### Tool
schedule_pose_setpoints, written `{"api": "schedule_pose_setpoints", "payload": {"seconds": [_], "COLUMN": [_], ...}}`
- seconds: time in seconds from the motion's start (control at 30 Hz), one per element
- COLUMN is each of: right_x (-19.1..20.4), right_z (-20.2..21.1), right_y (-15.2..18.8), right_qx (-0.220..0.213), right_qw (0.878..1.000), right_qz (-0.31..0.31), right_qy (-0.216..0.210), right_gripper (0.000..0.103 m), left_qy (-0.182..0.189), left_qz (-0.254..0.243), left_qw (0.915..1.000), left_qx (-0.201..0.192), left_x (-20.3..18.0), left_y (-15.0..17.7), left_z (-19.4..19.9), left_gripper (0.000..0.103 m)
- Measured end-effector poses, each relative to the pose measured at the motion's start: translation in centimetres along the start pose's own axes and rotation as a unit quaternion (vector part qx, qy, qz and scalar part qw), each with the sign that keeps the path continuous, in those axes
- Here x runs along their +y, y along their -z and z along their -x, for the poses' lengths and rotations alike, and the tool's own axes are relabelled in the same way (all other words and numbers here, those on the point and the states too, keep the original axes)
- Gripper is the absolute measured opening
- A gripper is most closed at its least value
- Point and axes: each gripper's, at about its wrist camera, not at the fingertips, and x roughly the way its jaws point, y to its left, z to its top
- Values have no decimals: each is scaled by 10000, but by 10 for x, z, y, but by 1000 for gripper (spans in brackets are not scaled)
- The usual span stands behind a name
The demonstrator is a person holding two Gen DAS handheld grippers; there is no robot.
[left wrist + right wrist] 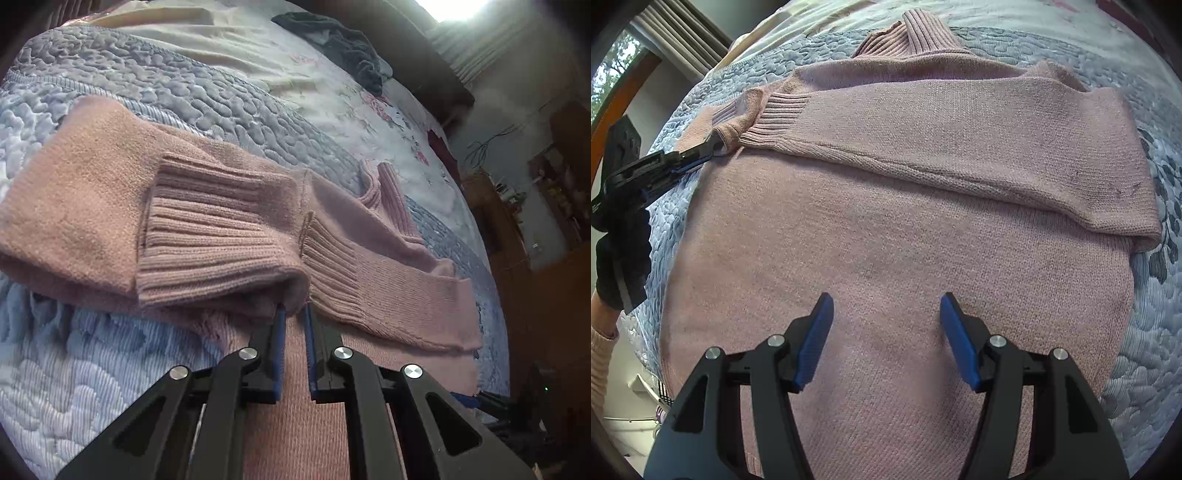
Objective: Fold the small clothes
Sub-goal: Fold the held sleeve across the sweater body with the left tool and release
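A pink knit sweater (886, 229) lies flat on the bed, its ribbed collar (919, 33) at the far end. One sleeve (960, 140) is folded across the chest, ending in a ribbed cuff (783, 118). In the left wrist view the other sleeve's cuff (214, 236) sits just ahead of my left gripper (294, 308), whose blue pads pinch that cuff's edge. The right wrist view shows the same left gripper (711, 147) gripping the cuff at the sweater's left side. My right gripper (886, 306) hovers open over the sweater's lower body, holding nothing.
A quilted blue-grey bedspread (184, 85) covers the bed under the sweater. A dark garment pile (347, 44) lies at the far end on a floral sheet. Wooden furniture (554, 295) stands to the right. A gloved hand (620, 266) holds the left gripper near a window (613, 66).
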Motion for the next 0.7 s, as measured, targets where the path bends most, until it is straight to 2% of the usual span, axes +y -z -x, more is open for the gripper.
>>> {"api": "schedule_pose_setpoints", "payload": {"seconds": [0.1, 0.17, 0.2, 0.27, 0.37, 0.47, 0.53, 0.7], "right_x": [18, 36, 46, 65, 87, 104, 114, 141], "right_z": [3, 3, 2, -1, -7, -19, -31, -70], "right_y": [-19, -35, -44, -62, -91, -122, -139, -176], "right_qx": [-57, -93, -107, -122, -121, -59, 19, 247], "right_qw": [9998, 9995, 9993, 9991, 9980, 9962, 9946, 9887], "right_qz": [15, 60, 91, 118, 40, -124, -242, -458], "right_qy": [-184, -289, -332, -393, -621, -863, -1008, -1406], "right_gripper": [60, 60, 60, 60, 60, 60, 60, 61], "left_qy": [-328, -967, -1251, -1460, -1859, -2058, -2054, -1554], "left_qz": [-110, -93, 5, 247, 276, -241, -365, 48], "left_qw": [9981, 9927, 9896, 9870, 9822, 9783, 9780, 9870], "left_qx": [-519, -709, -707, -620, -28, -23, -87, -420], "left_x": [16, 32, 43, 67, 89, 87, 85, 98], "left_y": [-13, -33, -41, -55, -58, -49, -46, -42], "left_z": [41, 50, 50, 41, 8, -7, -5, 25], "left_gripper": [9, 9, 9, 9, 9, 9, 9, 9]}}
